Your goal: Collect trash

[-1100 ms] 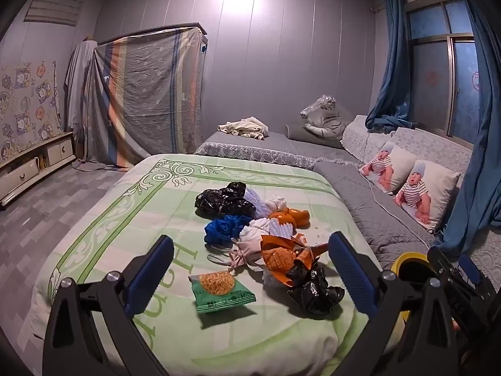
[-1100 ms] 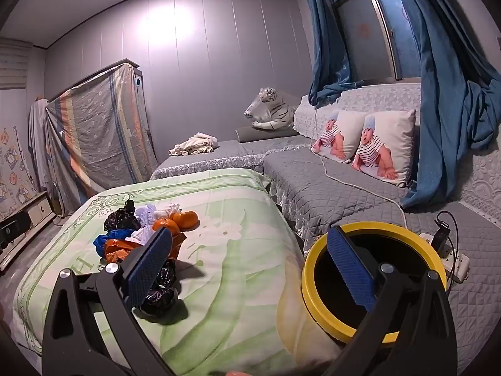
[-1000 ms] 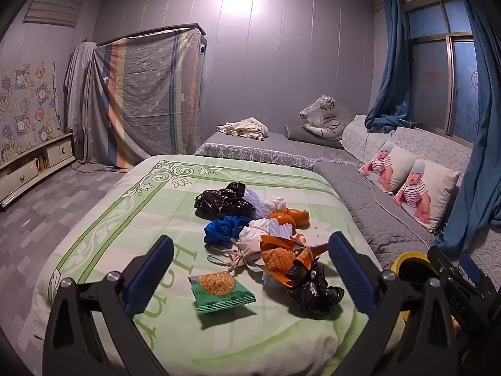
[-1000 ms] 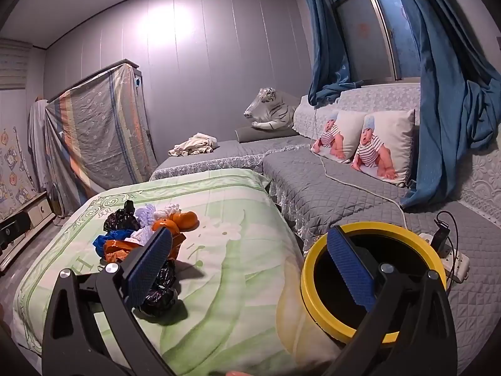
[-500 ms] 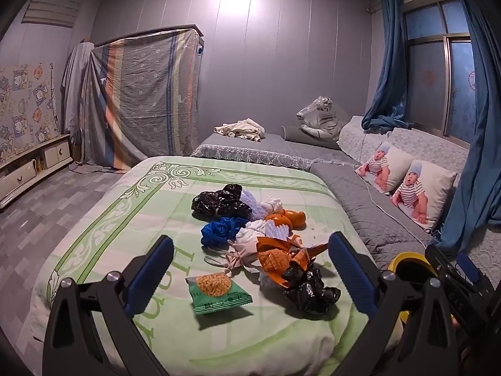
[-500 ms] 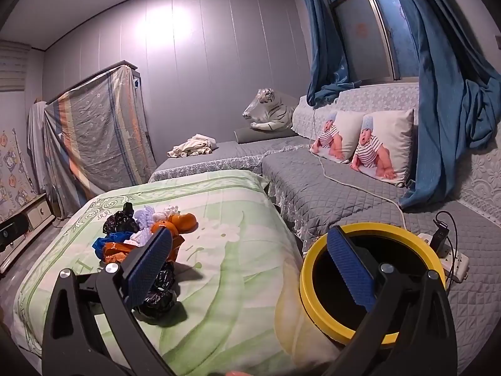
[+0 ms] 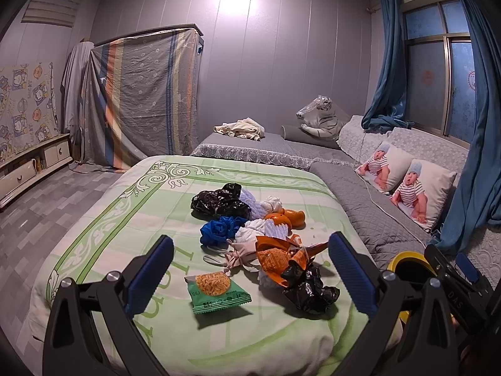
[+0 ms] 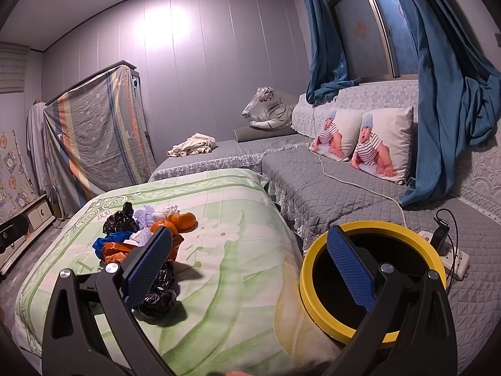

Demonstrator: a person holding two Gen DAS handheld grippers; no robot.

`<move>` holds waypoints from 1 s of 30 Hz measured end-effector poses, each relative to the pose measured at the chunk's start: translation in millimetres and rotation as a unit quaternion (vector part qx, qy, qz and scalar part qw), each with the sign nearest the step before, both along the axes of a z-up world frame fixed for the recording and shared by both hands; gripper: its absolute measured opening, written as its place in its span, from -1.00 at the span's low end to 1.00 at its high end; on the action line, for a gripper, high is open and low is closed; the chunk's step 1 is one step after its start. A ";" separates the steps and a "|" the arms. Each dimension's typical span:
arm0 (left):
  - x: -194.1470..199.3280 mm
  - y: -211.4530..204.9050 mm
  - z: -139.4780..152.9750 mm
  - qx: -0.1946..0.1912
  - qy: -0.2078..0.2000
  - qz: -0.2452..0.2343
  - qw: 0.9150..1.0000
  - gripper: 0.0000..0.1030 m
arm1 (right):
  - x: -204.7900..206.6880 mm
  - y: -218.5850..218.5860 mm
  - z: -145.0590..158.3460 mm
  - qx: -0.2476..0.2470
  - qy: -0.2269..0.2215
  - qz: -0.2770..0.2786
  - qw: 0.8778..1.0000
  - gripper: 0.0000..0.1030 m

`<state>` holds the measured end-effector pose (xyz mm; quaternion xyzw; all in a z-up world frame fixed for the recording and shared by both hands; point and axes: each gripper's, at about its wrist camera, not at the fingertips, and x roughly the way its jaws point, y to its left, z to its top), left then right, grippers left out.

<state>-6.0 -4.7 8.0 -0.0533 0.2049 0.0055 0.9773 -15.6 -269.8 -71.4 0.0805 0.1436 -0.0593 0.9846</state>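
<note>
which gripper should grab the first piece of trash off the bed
Left. The left gripper is open, facing the green snack packet; the right gripper faces the yellow bin.

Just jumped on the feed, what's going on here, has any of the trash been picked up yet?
Not yet, by the look of it. A person holds two grippers over a green bedspread. The left gripper faces the trash pile, jaws open and empty, nearest a green snack packet and a crumpled black bag. The right gripper is also open and empty, beside the yellow-rimmed bin at the bed's edge. What the bin holds cannot be seen.
</note>
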 end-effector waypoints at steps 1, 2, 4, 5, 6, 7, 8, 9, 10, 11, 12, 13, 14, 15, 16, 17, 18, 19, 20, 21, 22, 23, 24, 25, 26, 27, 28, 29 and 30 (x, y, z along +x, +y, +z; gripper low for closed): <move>-0.3 -0.2 0.5 0.000 0.001 0.000 1.000 0.85 | 0.0 0.0 0.3 0.000 0.000 0.000 1.000 0.84; -0.5 -0.4 0.9 0.000 0.001 0.000 1.000 0.85 | 0.0 -0.2 0.3 0.000 0.000 0.000 1.000 0.84; -0.4 -0.1 -0.2 0.000 0.001 0.001 1.000 0.85 | -0.2 -0.5 0.8 0.001 0.001 0.000 1.000 0.84; -0.6 -0.4 0.2 -0.001 0.002 0.000 1.000 0.85 | 0.0 -0.6 0.6 0.001 0.001 0.000 1.000 0.84; -0.3 -0.5 -0.4 -0.001 0.002 0.000 1.000 0.85 | -0.3 -0.8 0.8 0.001 0.001 0.000 1.000 0.84; -0.6 -0.9 0.0 -0.002 0.002 0.000 1.000 0.85 | -0.3 -0.9 0.7 0.001 0.001 0.000 1.000 0.84; -0.3 -1.0 -0.7 -0.002 0.003 0.000 1.000 0.85 | 0.0 -1.1 0.4 0.001 0.002 0.001 1.000 0.84; -0.6 -1.6 -0.5 -0.002 0.003 0.000 1.000 0.85 | -0.5 -1.1 0.5 0.002 0.001 0.000 1.000 0.84; -0.9 -2.2 -0.3 -0.002 0.004 0.000 1.000 0.85 | -0.1 -1.1 0.0 0.001 0.001 0.000 1.000 0.84; -1.3 -2.8 -0.1 -0.001 0.004 -0.001 1.000 0.85 | 0.1 -1.0 -0.1 0.001 0.001 0.000 1.000 0.84; -0.5 -1.1 -0.9 -0.002 0.003 0.000 1.000 0.85 | -0.1 -1.4 0.1 0.001 0.002 0.001 1.000 0.84; -0.6 -1.0 -1.0 -0.002 0.003 0.000 1.000 0.85 | 0.1 -1.8 0.0 0.002 0.002 0.001 1.000 0.84; -0.2 -0.5 -1.4 -0.003 0.003 0.000 1.000 0.85 | 0.2 -1.0 -1.8 0.002 0.002 0.001 1.000 0.84; -0.3 -0.6 -1.4 -0.003 0.003 0.000 1.000 0.85 | 0.1 -0.9 -1.7 0.002 0.002 0.001 1.000 0.84; -0.2 -0.8 -1.3 -0.002 0.003 0.000 1.000 0.85 | 0.2 -0.9 -2.4 0.002 0.001 0.000 1.000 0.84; -0.1 -0.6 -1.3 -0.003 0.003 0.000 1.000 0.85 | 0.4 -0.8 -2.0 0.002 0.002 0.000 1.000 0.84; -0.5 -1.3 -1.2 -0.003 0.004 0.000 1.000 0.85 | 0.5 -1.1 -1.6 0.002 0.002 0.000 1.000 0.84; -0.1 -0.6 -1.5 -0.002 0.003 0.000 1.000 0.85 | 0.8 -1.3 -2.4 0.002 0.002 0.000 1.000 0.84; -0.6 -1.1 -1.8 -0.003 0.004 0.000 1.000 0.85 | 0.8 -1.5 -2.3 0.003 0.002 0.000 1.000 0.84; -1.4 -1.8 -2.7 -0.003 0.004 -0.001 1.000 0.85 | 1.0 -1.4 -1.8 0.002 0.002 -0.001 1.000 0.84; -1.3 -2.6 -3.3 -0.003 0.004 0.000 1.000 0.85 | -0.8 -0.9 -3.1 0.003 0.002 0.000 1.000 0.84; -1.1 -2.2 -3.6 -0.003 0.004 -0.001 1.000 0.85 | -2.4 -0.4 -4.5 0.003 0.002 0.000 1.000 0.84; -0.9 -2.6 -4.1 -0.004 0.005 -0.001 1.000 0.85 | -2.4 -0.5 -4.1 0.003 0.002 -0.001 1.000 0.84; -1.5 -2.4 -6.4 -0.004 0.005 -0.002 1.000 0.85 | -2.4 -0.6 -4.0 0.003 0.002 -0.001 1.000 0.84; -1.4 -2.3 -7.0 -0.005 0.006 -0.001 1.000 0.85 | -2.4 -0.3 -5.4 0.003 0.002 -0.001 1.000 0.84; -1.6 -2.3 -7.3 -0.005 0.006 -0.001 1.000 0.85 | -2.2 -0.8 -4.0 0.003 0.003 0.000 1.000 0.84; -1.5 -2.2 -7.2 -0.006 0.006 -0.002 1.000 0.85 | -2.2 -0.9 -4.0 0.004 0.002 0.000 1.000 0.84; -1.5 -2.2 -7.2 -0.006 0.006 -0.001 1.000 0.85 | -2.2 -0.9 -4.4 0.004 0.002 0.000 1.000 0.84; -2.4 -3.2 -7.9 -0.006 0.005 -0.001 1.000 0.85 | -2.1 -0.8 -4.0 0.004 0.002 -0.001 1.000 0.84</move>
